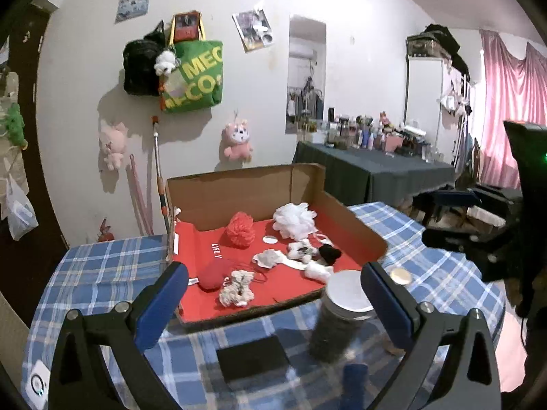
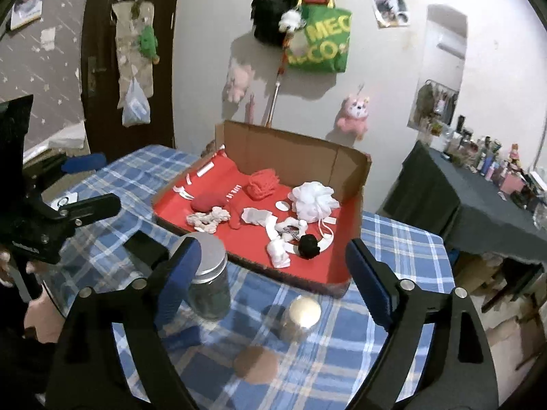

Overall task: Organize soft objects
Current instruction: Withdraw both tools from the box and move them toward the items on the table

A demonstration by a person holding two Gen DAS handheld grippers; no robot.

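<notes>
left gripper [image 1: 273, 294] wide open, empty | right gripper [image 2: 273, 270] wide open, empty | soft objects scattered in red-lined cardboard box [image 2: 352, 239] incl. white mesh pouf [image 2: 312, 200] | risk: reaching in could topple glass jar with silver lid [image 2: 208, 276] at front edge

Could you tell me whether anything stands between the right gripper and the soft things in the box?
Partly. The right gripper is open above the table, and the lidded jar stands by its left finger, before the box. The way to the black pompom looks clear.
</notes>
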